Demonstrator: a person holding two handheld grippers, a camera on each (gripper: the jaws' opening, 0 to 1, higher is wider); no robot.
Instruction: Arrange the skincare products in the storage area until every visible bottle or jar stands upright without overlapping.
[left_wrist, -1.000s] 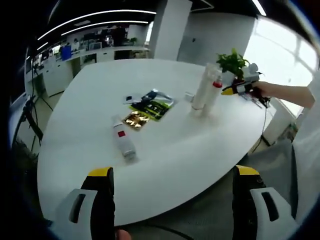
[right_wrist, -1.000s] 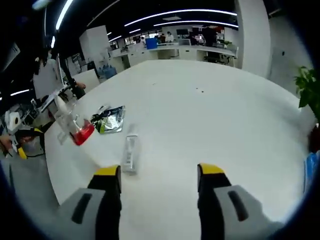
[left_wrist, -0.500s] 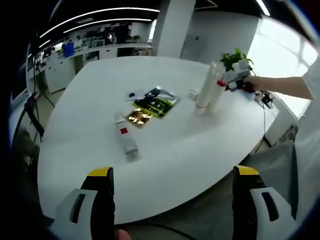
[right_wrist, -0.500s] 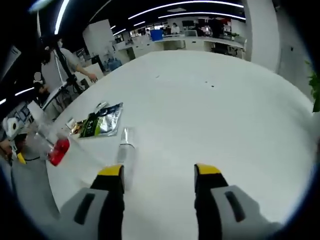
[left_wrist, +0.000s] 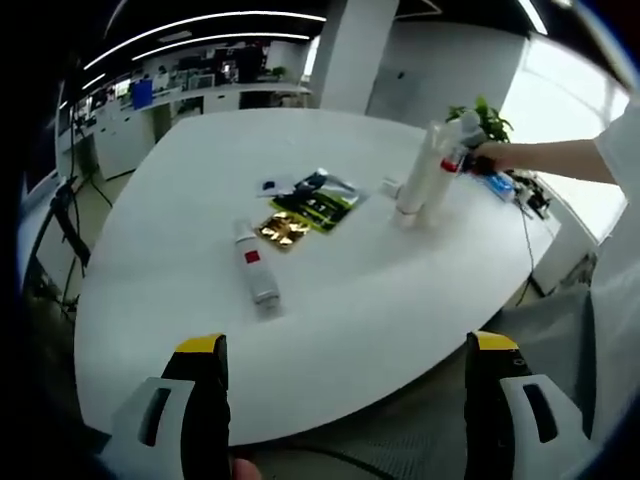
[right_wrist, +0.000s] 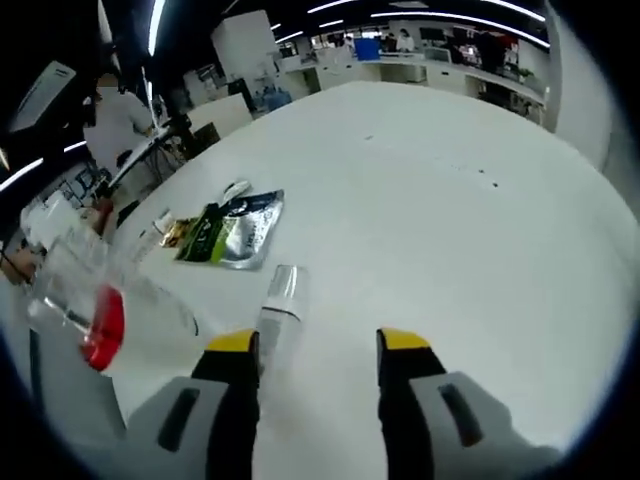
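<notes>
In the left gripper view a white bottle with a red label lies on its side on the round white table. Two tall bottles stand upright at the far right, one with a red band. A small clear bottle lies beside them. My right gripper, held by a hand, is close behind the tall pair. My left gripper is open over the near edge. In the right gripper view my right gripper is open, with the small clear bottle lying next to its left jaw. The red-banded bottle looms blurred at the left.
Green, silver and gold sachets lie flat mid-table, and the right gripper view has these sachets ahead to the left. A potted plant stands behind the tall bottles. A person stands past the table's far edge. Open tabletop stretches to the right.
My right gripper has moved in toward the tall bottles and lower, so the small clear bottle and the red-banded bottle look larger. Its jaws have drawn slightly closer together. My left gripper has barely moved.
</notes>
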